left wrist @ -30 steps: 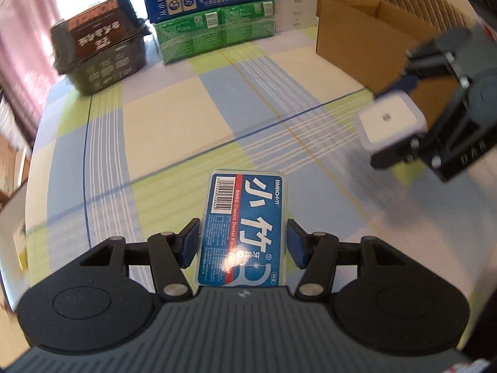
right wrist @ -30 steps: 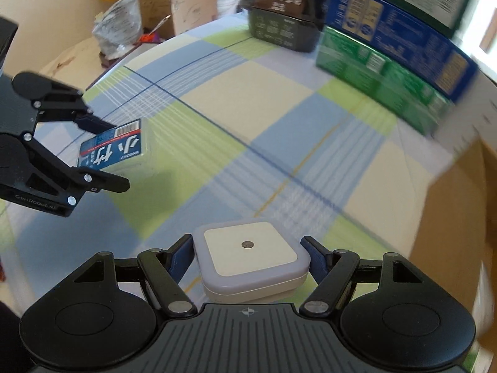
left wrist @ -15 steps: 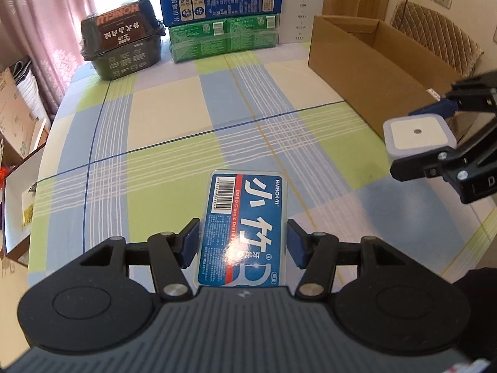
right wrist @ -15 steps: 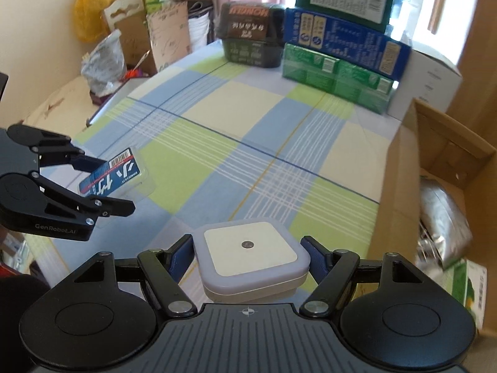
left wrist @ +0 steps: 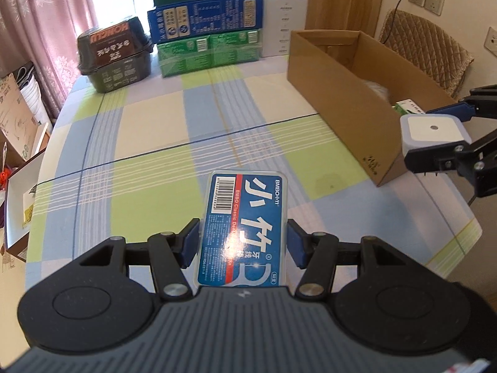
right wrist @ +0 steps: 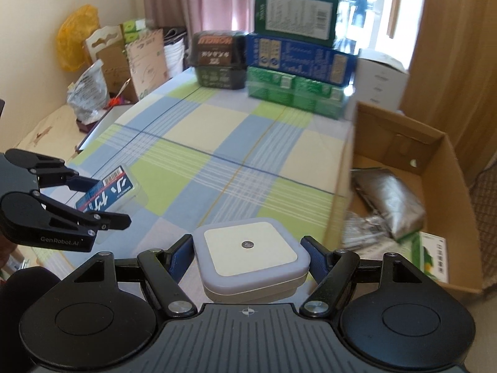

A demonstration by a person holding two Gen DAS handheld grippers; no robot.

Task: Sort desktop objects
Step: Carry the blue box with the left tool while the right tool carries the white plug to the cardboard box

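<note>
Floss box (left wrist: 245, 227) gripped, left claw (left wrist: 243, 244) | night light (right wrist: 250, 248) gripped, right claw (right wrist: 248, 259) | both lifted higher

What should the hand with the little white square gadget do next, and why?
Probably carry it a little further over the cardboard box and lower it in. The right gripper is clamped on the white square device close beside the box's open top, where a silver bag already lies.

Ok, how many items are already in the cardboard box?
3 visible: a silver foil bag in the middle of the cardboard box, crinkly clear packaging beside it, and a green-and-white carton at the near end. More may be hidden underneath.
</note>
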